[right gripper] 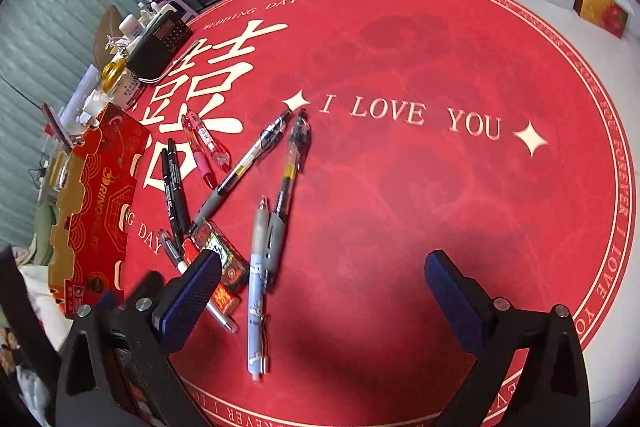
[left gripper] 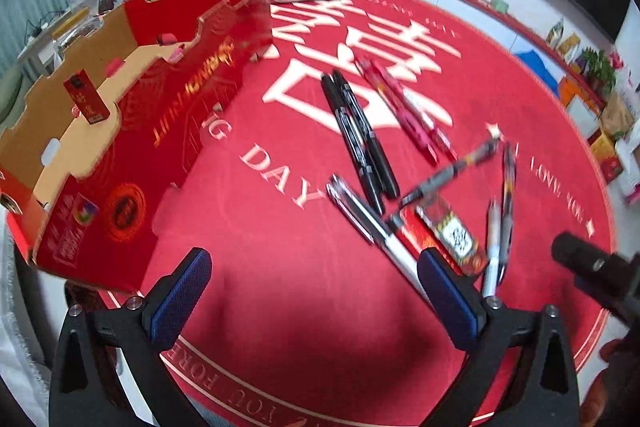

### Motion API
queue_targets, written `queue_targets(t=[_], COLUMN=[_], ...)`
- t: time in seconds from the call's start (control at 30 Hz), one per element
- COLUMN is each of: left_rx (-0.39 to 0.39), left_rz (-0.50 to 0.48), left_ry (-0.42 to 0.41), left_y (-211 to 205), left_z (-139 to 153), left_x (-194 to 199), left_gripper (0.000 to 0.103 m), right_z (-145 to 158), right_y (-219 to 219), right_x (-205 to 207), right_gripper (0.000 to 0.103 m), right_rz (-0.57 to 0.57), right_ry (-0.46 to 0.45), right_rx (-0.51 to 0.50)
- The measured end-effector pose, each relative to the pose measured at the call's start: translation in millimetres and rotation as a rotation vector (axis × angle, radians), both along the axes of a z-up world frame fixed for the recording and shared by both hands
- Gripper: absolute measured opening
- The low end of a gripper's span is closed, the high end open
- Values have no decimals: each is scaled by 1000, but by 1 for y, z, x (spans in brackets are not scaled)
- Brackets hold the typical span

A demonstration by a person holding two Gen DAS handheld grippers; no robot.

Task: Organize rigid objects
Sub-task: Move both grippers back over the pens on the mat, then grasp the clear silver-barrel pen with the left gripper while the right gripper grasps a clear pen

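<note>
One round red mat (right gripper: 400, 47), cluttered rm.

Red round mat (right gripper: 400, 27): pens (right gripper: 292, 167), open red box (left gripper: 132, 131), maybe packets.

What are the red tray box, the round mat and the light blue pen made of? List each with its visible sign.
Red tray box: cardboard, glossy red print outside; the brown inner face and die-cut edges show it.
Round mat: looks like soft, matte printed fabric or short pile; no glare.
Light blue pen: likely smooth plastic, with a metal-looking clip.

Right tool (right gripper: 322, 291) gapes empty; pens (right gripper: 256, 183) scattered on red mat (right gripper: 420, 207).
</note>
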State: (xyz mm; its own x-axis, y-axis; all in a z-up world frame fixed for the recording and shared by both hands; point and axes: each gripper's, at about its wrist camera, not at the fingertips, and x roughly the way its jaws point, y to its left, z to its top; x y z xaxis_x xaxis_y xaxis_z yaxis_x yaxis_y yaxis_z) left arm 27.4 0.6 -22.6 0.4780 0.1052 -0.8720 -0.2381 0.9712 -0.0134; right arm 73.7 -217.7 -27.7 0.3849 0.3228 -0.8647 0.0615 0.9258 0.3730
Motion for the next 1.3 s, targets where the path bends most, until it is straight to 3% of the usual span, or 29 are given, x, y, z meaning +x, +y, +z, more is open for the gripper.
queue_targets(t=[0.27, 0.57, 0.73, 0.83, 1.03, 1.3], left_rx=[-56, -49, -151, -155, -14, 60], left_rz=[29, 31, 53, 62, 37, 9], left_ry=[27, 58, 42, 60, 110, 41], left_y=[-1, 10, 6, 3, -14, 5], left_z=[-19, -22, -15, -17, -23, -21], left_x=[7, -1, -2, 2, 2, 4], left_gripper=[103, 103, 103, 103, 103, 103], right_z=[0, 0, 2, 6, 5, 2], right_y=[5, 6, 7, 4, 3, 5], right_x=[-7, -10, -12, -12, -13, -9], right_gripper=[102, 102, 102, 102, 102, 102], right_rz=[29, 29, 38, 28, 24, 32], right_ry=[-16, -10, -14, -27, -19, -22], right_rx=[1, -3, -4, -11, -4, -65])
